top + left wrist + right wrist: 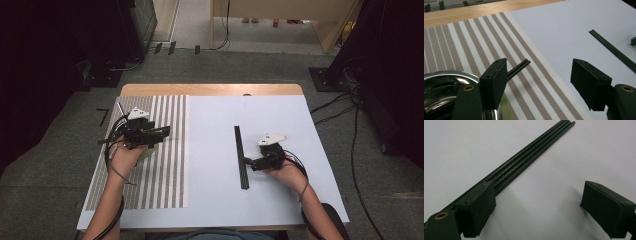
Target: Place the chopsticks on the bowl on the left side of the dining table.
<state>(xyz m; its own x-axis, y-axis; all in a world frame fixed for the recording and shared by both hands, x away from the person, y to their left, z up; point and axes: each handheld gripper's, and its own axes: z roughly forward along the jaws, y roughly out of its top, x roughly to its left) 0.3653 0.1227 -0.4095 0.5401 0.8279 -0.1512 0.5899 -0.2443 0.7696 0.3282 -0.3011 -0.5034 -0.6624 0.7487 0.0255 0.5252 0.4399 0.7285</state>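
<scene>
The black rods [241,156] lay as a bundle on the white sheet [210,165], right of the desk's [210,90] centre, running front to back. My right gripper [246,163] sat at their near half, jaws wide and clamping nothing; its own view put the left jaw against the bundle [529,155], open sheet beyond. My left gripper [165,131], also open and empty, hovered over the striped mat [170,165]. Its view showed a steel bowl [441,85] and two thin rods [520,67] on the mat.
</scene>
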